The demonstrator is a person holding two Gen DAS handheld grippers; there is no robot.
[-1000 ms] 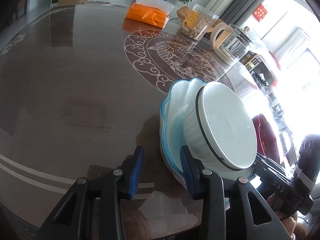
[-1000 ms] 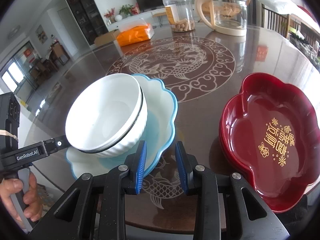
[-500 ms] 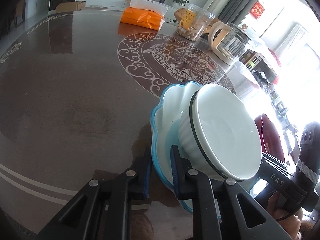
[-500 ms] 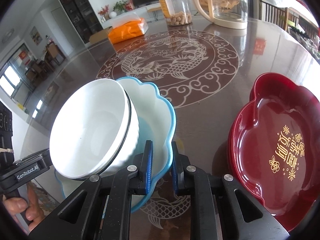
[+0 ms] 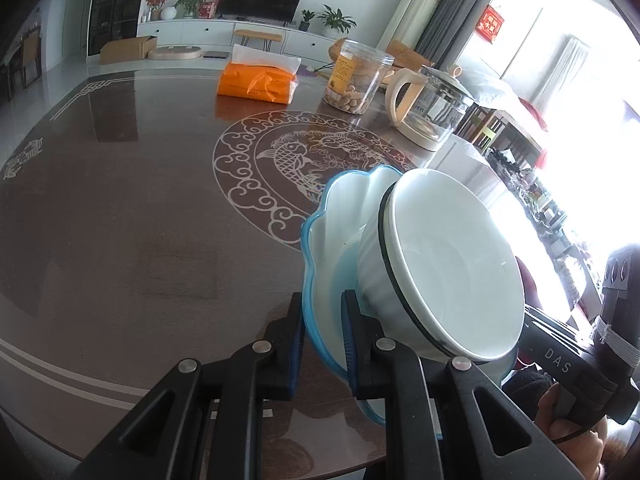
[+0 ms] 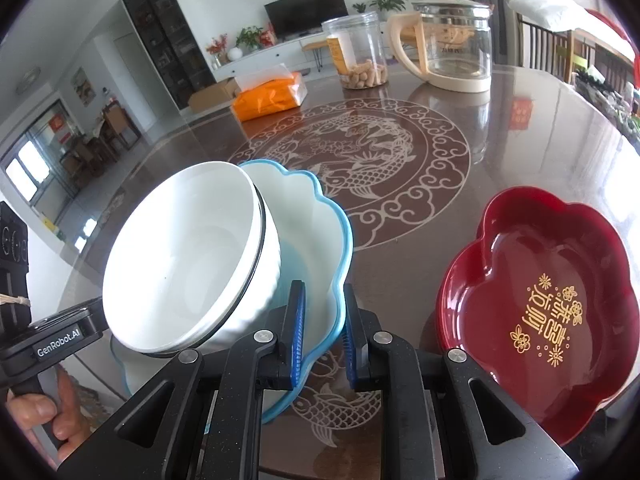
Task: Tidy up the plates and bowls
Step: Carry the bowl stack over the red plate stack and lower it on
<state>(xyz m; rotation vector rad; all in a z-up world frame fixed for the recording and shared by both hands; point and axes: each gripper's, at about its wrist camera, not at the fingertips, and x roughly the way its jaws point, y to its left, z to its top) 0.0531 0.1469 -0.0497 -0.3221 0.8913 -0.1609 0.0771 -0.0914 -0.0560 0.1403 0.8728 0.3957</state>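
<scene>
A scalloped blue-rimmed plate (image 5: 344, 208) (image 6: 304, 216) carries a white bowl with a black rim band (image 5: 448, 264) (image 6: 188, 256), and both hang lifted off the table. My left gripper (image 5: 322, 344) is shut on the plate's left rim. My right gripper (image 6: 322, 338) is shut on the opposite rim. The bowl sits tilted on the plate. A dark red flower-shaped plate with gold characters (image 6: 548, 300) lies on the table to the right of the right gripper.
The round brown table (image 5: 120, 220) has a fish medallion (image 6: 360, 160) at its centre. At the far side stand an orange tissue pack (image 5: 258, 82), a clear jar of snacks (image 5: 358, 76) and a glass kettle (image 6: 452, 40). A hand (image 6: 44, 408) holds the left gripper's handle.
Both grippers closed from open onto the blue plate's opposite rims. The plate and bowl then rose off the table, and the table now sits lower in both views.
</scene>
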